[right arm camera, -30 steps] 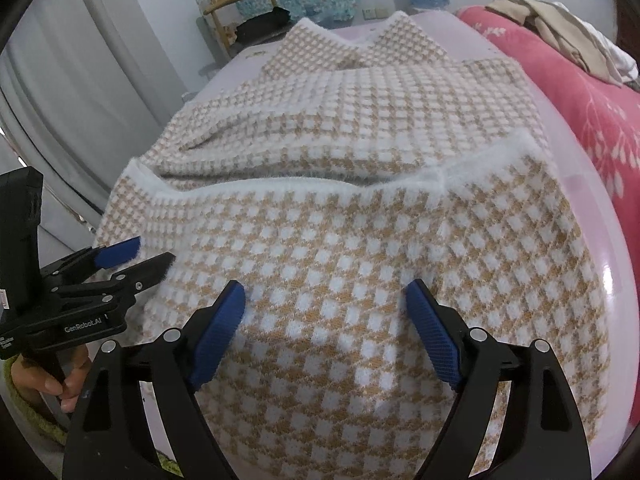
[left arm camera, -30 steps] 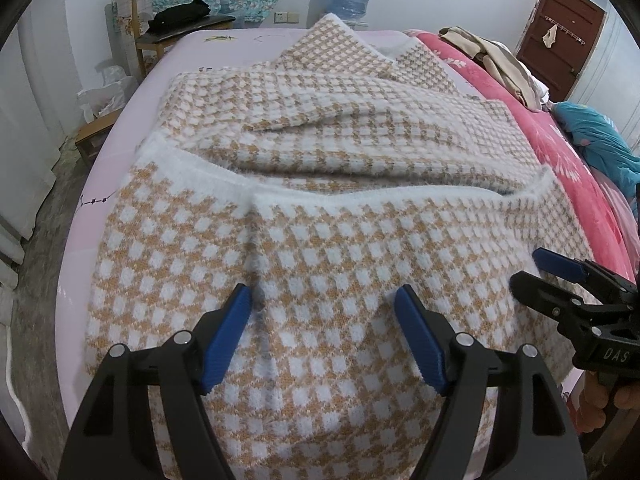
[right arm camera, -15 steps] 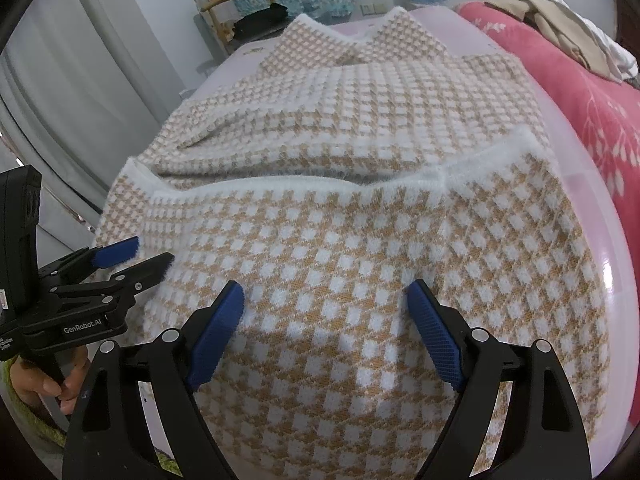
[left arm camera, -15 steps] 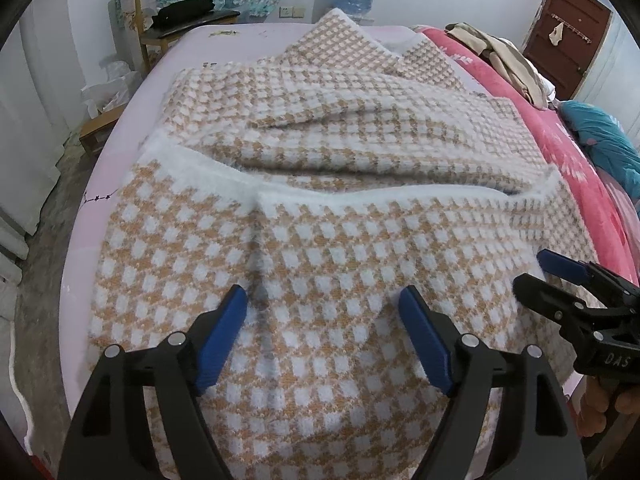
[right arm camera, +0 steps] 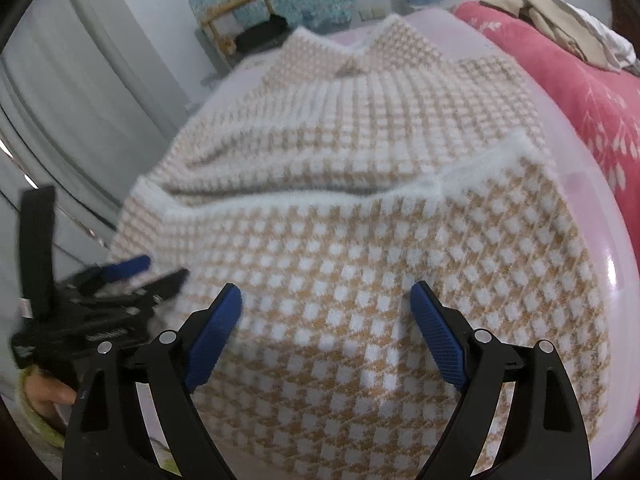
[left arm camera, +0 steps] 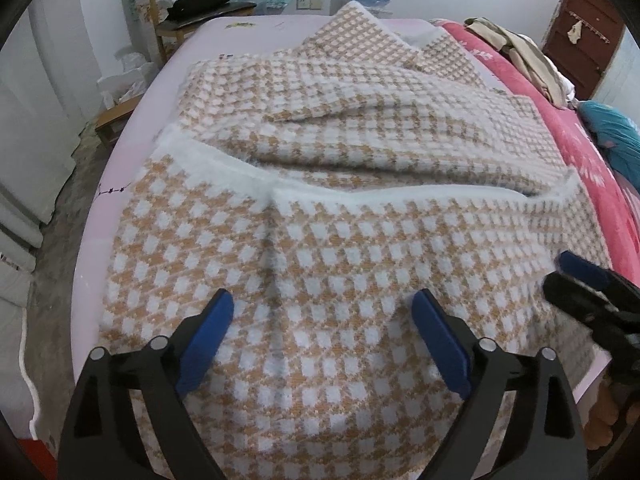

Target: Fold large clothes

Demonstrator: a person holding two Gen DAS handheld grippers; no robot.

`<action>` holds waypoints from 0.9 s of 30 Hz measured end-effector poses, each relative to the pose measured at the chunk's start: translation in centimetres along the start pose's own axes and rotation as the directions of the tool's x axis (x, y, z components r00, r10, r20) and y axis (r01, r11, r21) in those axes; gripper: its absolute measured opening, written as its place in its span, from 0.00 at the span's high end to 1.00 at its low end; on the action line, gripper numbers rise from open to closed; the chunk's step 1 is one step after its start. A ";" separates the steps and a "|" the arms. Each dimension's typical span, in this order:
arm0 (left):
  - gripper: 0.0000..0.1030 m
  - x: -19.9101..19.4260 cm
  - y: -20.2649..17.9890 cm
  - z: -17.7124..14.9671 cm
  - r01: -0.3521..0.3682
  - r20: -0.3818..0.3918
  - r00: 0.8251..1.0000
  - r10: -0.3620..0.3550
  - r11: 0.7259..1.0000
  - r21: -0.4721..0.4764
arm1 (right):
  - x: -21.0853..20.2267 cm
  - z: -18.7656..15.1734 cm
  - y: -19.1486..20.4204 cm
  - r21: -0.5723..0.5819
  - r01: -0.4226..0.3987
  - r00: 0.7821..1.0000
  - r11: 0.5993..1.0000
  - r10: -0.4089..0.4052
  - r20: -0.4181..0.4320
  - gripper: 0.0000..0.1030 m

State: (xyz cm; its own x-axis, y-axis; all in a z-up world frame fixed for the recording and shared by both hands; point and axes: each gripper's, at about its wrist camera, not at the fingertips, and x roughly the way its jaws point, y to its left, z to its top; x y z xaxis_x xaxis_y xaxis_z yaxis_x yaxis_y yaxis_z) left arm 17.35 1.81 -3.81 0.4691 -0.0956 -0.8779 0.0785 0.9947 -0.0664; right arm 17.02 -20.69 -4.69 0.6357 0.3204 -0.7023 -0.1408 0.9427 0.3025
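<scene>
On the pink bed [left arm camera: 120, 216] lies the checked knit garment [left arm camera: 340, 264], its near part already turned over so that a white fuzzy hem [left arm camera: 360, 196] crosses the middle — one fold made, further folds left, by the look of it. Left gripper [left arm camera: 322, 320], jaws just opened wider, and right gripper [right arm camera: 326, 312] both stand spread above the near panel; the cloth lies beneath the blue pads — neither pinches it.

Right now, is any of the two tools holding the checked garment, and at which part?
Nothing is held. The left tool has just been opening and the right tool stands open above the tan-and-white checked fuzzy garment.
</scene>
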 end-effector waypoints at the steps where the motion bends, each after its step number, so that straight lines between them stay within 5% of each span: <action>1: 0.13 0.0 0.0 0.0 -0.002 -0.002 1.000 0.002 1.000 -0.001 | -0.1 0.1 0.0 -0.003 0.008 1.000 1.000 -0.008 0.004 0.20; 27: 0.06 0.4 0.2 0.4 -0.028 -0.025 0.999 0.028 1.000 0.001 | 2.0 1.0 0.0 0.013 0.078 0.995 0.997 -0.076 -0.069 0.08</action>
State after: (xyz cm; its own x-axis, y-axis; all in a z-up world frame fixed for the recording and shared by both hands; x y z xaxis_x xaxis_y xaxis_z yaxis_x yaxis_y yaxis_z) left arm 17.87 1.93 -3.95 0.4491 -0.0671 -0.8910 0.0661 0.9969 -0.0417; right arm 19.02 -20.11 -5.48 0.5905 0.2531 -0.7663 -0.0811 0.9634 0.2557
